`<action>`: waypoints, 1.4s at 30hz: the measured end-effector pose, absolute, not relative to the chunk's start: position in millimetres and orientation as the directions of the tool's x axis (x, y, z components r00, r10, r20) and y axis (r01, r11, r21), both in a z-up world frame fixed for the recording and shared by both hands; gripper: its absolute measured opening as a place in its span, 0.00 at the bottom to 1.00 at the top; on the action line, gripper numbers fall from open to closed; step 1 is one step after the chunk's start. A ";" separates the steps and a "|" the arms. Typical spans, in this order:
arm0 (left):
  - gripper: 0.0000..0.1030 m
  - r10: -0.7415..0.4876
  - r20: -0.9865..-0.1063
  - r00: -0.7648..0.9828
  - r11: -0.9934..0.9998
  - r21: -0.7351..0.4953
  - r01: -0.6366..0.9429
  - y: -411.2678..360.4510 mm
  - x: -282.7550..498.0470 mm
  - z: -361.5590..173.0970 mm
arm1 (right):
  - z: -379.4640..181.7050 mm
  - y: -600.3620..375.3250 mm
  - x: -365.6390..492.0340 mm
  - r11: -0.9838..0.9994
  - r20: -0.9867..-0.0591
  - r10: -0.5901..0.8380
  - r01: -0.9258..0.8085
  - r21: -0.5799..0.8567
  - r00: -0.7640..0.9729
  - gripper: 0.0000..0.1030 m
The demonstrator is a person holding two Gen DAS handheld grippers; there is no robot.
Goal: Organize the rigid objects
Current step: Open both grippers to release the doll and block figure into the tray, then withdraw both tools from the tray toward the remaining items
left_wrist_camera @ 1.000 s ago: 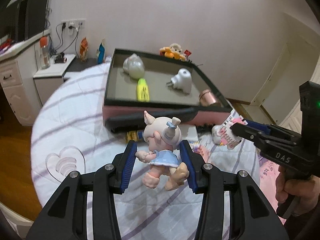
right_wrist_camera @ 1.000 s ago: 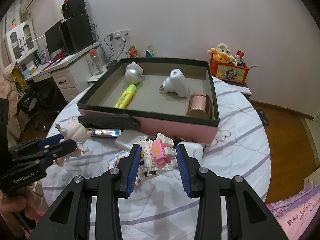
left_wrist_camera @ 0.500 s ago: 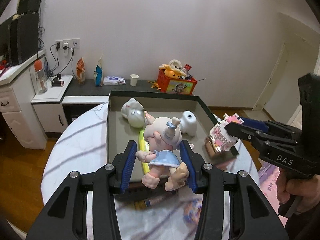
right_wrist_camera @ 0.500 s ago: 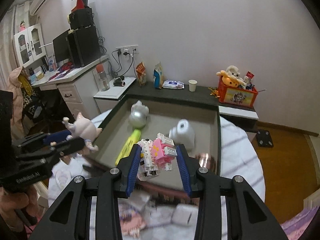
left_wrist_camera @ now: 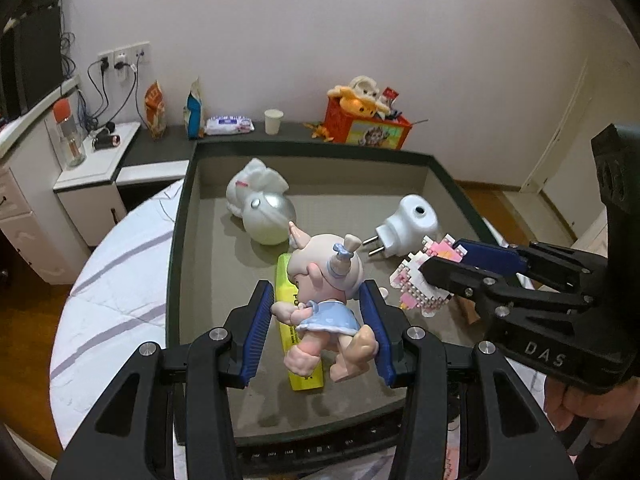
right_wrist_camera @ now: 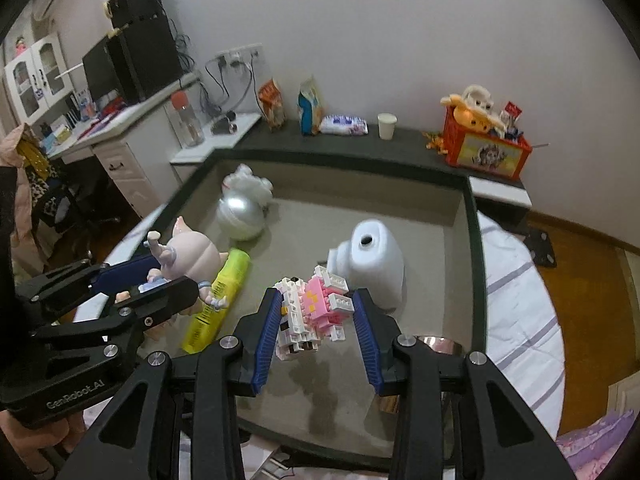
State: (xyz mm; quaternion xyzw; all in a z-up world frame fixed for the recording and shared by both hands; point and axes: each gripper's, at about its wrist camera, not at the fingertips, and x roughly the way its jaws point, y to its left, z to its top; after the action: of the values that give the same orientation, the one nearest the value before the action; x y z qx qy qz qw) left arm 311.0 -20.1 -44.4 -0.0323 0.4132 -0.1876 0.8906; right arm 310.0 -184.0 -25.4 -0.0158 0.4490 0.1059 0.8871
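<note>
My left gripper [left_wrist_camera: 318,332] is shut on a pale doll figurine [left_wrist_camera: 326,304] in a blue dress, held above the open box [left_wrist_camera: 178,240]. To its right my right gripper [right_wrist_camera: 316,324] is shut on a pink and white brick model [right_wrist_camera: 312,308], also over the box floor. Inside the box lie a yellow highlighter [right_wrist_camera: 218,300], a white plug adapter [right_wrist_camera: 370,264], a silver ball with a white plush toy [left_wrist_camera: 260,204] and a copper-coloured can [right_wrist_camera: 440,346]. In the left wrist view the right gripper [left_wrist_camera: 448,264] shows at the right with the brick model [left_wrist_camera: 420,280].
The box rests on a round table with a striped white cloth [left_wrist_camera: 116,280]. Behind it a dark shelf [right_wrist_camera: 408,138] carries snack bags, a paper cup and a red toy crate [right_wrist_camera: 486,152]. A white desk with drawers [right_wrist_camera: 120,152] stands at the left. A hand [left_wrist_camera: 576,408] holds the right gripper.
Both grippers moved forward from the table in front of the box to above its inside, each still holding its toy. The loose items on the cloth have dropped out of view.
</note>
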 end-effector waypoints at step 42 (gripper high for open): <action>1.00 -0.195 -0.635 0.747 0.981 -0.119 0.156 16.0 126.7 27.7 | 55.8 -228.2 116.0 0.986 -0.636 0.165 -0.114 0.121 0.754 1.00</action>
State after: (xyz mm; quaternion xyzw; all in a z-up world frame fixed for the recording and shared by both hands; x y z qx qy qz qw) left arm 126.7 16.0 27.7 -0.0290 0.3427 -0.0939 0.9343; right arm 116.0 -228.2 55.8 0.0376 0.3427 0.0746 0.9357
